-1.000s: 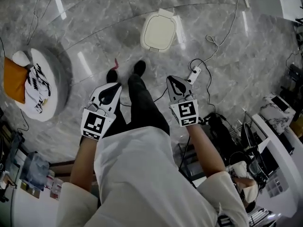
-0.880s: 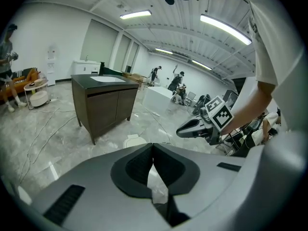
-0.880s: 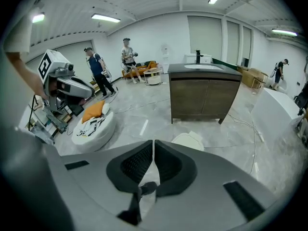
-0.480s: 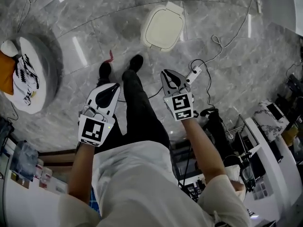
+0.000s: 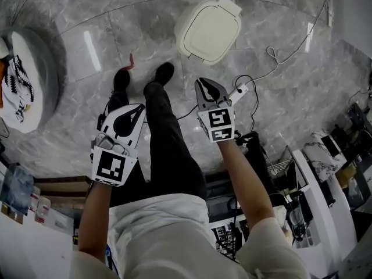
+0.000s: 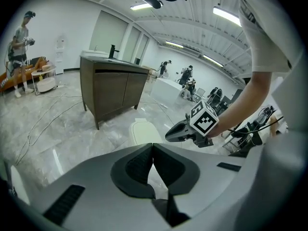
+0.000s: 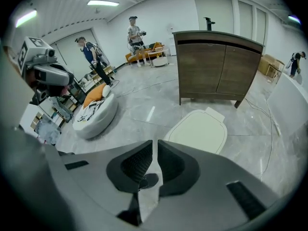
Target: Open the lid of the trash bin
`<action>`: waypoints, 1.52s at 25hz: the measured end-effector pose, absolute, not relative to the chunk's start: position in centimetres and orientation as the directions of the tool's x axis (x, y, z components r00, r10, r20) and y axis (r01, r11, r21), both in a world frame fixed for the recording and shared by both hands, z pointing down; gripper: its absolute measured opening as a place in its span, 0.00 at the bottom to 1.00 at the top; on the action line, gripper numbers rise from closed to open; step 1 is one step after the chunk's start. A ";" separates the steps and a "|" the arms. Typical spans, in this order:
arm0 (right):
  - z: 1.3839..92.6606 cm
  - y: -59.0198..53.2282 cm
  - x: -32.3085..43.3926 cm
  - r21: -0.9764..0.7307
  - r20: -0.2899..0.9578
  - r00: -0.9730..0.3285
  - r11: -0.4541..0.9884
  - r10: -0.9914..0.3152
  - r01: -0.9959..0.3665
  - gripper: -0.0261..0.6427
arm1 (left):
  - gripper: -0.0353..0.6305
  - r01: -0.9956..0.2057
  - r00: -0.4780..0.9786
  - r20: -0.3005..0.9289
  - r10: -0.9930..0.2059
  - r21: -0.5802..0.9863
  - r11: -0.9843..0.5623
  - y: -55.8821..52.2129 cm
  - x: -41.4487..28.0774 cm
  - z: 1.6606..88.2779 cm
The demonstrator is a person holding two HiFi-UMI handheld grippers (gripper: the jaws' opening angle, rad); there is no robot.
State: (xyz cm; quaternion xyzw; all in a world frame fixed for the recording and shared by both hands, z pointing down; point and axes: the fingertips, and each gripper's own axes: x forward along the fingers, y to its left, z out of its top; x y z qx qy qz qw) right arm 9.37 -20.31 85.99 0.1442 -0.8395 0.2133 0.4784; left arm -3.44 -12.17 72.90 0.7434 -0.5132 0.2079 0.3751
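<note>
The trash bin (image 5: 208, 31) stands on the grey marble floor ahead of the person's feet, its cream lid closed flat with a small tab at the far edge. It also shows in the left gripper view as the bin (image 6: 144, 131) and in the right gripper view as the bin (image 7: 199, 129). My left gripper (image 5: 136, 110) is held near the person's left leg, well short of the bin, jaws shut on nothing. My right gripper (image 5: 203, 86) is nearer, about a hand's length short of the bin's near edge, jaws together and empty.
A round white floor cushion (image 5: 26, 86) with patterned fabric lies far left. A power strip with cables (image 5: 238, 92) trails right of the right gripper. A small red object (image 5: 129, 61) lies by the left shoe. A brown cabinet (image 7: 219, 66) stands behind the bin. Desks (image 5: 331, 173) crowd the right side.
The person has stepped forward, so the bin looks larger and closer to both grippers. The floor cushion has slid toward the left edge. Both grippers stay shut.
</note>
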 end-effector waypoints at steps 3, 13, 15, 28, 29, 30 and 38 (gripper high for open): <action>88.0 -20.3 9.1 -0.220 0.868 -0.494 0.857 -0.045 -0.465 0.09 | 0.08 -0.920 0.388 0.696 -0.604 0.337 -0.202 -11.9 -3.2 74.4; 94.8 -20.7 10.0 -0.183 0.896 -0.436 0.822 -0.087 -0.540 0.09 | 0.08 -0.912 0.399 0.688 -0.606 0.367 -0.185 -11.3 -1.9 78.7; 96.3 -20.7 10.4 -0.175 0.904 -0.418 0.813 -0.091 -0.555 0.09 | 0.08 -0.909 0.403 0.689 -0.602 0.376 -0.179 -11.1 -1.6 79.5; 102.4 -21.2 12.1 -0.154 0.936 -0.329 0.699 -0.123 -0.698 0.09 | 0.08 -0.904 0.415 0.704 -0.576 0.392 -0.172 -10.0 -1.2 82.2; 102.6 -21.4 12.2 -0.149 0.937 -0.324 0.694 -0.128 -0.705 0.09 | 0.08 -0.903 0.418 0.705 -0.573 0.393 -0.175 -10.0 -1.1 82.3; 102.8 -21.4 12.2 -0.144 0.939 -0.319 0.689 -0.132 -0.710 0.09 | 0.08 -0.902 0.420 0.705 -0.571 0.394 -0.177 -9.9 -1.1 82.4; 104.0 -21.6 12.4 -0.087 0.954 -0.258 0.684 -0.151 -0.724 0.09 | 0.08 -0.900 0.420 0.704 -0.573 0.406 -0.160 -9.9 -1.7 82.8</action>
